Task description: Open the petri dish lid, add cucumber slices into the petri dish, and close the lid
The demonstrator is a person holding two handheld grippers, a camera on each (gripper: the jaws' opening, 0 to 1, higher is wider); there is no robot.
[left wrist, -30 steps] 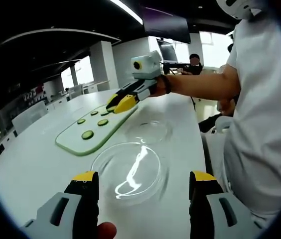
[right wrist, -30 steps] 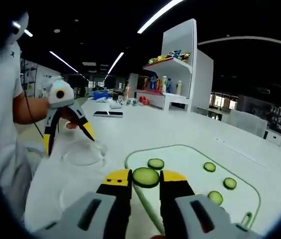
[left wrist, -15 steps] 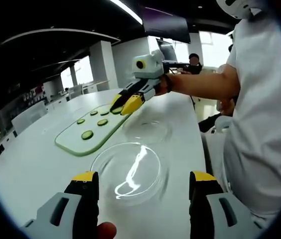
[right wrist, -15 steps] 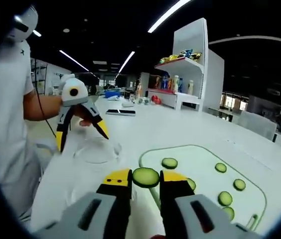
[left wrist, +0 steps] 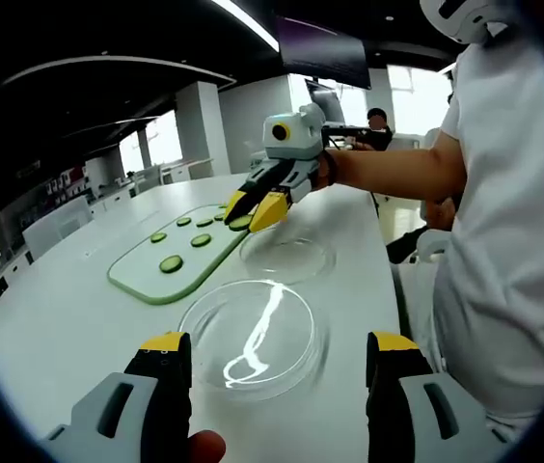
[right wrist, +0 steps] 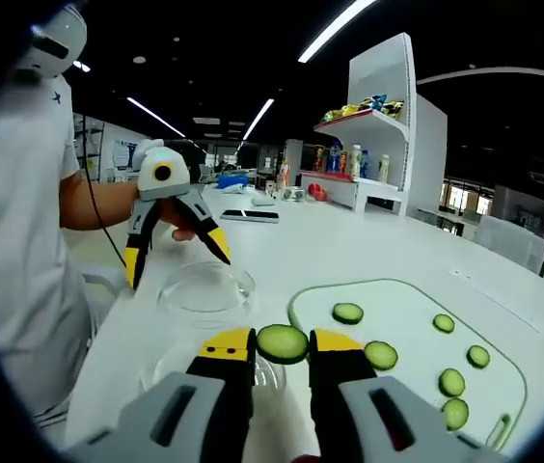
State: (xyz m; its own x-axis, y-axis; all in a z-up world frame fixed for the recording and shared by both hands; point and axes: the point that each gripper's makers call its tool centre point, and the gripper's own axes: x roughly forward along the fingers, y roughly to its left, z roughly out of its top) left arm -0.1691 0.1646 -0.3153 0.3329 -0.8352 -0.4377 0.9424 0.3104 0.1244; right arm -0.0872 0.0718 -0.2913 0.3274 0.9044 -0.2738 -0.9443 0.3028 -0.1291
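My right gripper (right wrist: 282,347) is shut on a green cucumber slice (right wrist: 282,343). In the left gripper view the right gripper (left wrist: 250,217) hangs with the slice (left wrist: 241,223) over the far edge of a clear glass dish (left wrist: 286,256). A second clear glass piece (left wrist: 253,338) lies on the table just ahead of my open left gripper (left wrist: 277,352). In the right gripper view the left gripper (right wrist: 178,268) stands open above that glass piece (right wrist: 204,287). Which glass piece is the lid I cannot tell. Several slices lie on the green-edged cutting board (right wrist: 407,299).
The cutting board (left wrist: 147,270) lies left of the dishes on a long white table (left wrist: 60,328). A person in a white shirt (left wrist: 503,241) stands at the table's right edge. A dark flat object (right wrist: 249,216) and a shelf of bottles (right wrist: 349,164) lie farther off.
The right gripper has carried the cucumber slice off the cutting board toward the farther glass dish. The left gripper has stayed open over the nearer glass piece.
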